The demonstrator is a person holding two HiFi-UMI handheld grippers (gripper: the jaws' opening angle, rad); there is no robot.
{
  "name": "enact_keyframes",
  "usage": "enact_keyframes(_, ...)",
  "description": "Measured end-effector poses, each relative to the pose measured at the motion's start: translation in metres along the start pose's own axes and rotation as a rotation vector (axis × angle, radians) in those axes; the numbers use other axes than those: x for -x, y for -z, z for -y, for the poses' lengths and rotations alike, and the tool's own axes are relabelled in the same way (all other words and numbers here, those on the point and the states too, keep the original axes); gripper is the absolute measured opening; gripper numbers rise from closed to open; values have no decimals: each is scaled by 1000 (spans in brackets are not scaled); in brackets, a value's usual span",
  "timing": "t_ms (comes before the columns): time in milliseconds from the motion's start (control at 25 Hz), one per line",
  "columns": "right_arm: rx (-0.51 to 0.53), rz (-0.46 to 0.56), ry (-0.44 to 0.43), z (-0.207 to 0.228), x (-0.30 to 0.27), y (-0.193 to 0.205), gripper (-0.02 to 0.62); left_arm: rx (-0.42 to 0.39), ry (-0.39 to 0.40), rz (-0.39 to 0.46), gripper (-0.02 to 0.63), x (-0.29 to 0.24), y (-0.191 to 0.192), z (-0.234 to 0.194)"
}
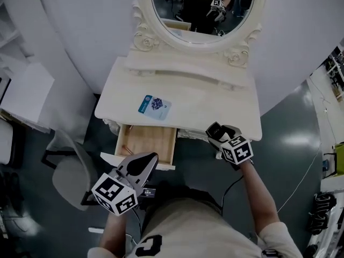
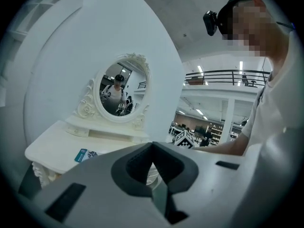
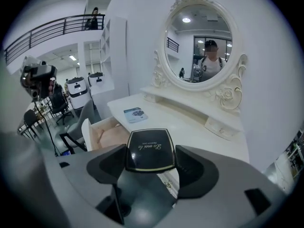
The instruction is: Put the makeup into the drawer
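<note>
Between the pads of the right claw sits a black compact, pinched at its sides with the lettered lid facing up. Ahead of that claw and to its left the drawer stands pulled out, its wooden floor showing. Beyond it, on the white bench, lies a blue card, with the oval mirror behind. The left claw, pressed together on nothing, hovers at the drawer's front edge.

The compact is glossy black with a thin gold edge. The left tool and right tool look like matt grey plastic. The desk is smooth cream paint, and the inside of its drawer is bare pale wood.
</note>
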State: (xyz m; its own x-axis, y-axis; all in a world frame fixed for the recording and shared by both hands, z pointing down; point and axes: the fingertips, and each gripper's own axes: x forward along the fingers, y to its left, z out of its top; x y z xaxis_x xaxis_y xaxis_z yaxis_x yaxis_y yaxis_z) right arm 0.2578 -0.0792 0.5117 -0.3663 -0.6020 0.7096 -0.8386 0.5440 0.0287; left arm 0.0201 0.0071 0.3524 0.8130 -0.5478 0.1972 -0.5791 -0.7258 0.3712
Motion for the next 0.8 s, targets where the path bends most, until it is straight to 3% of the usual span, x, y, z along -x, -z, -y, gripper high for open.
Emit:
enact_keyframes(400, 38, 110, -195, -26, 25, -26, 316, -36, -104, -17, 54, -30, -4, 38)
enact_keyframes(520, 53, 131, -280, -45, 29, -34, 316, -73, -186, -45, 54, -25, 0, 42)
enact_keyframes(800, 134, 203, -377, -85, 34, -62, 316, -78, -277, -52, 54, -1, 4, 46)
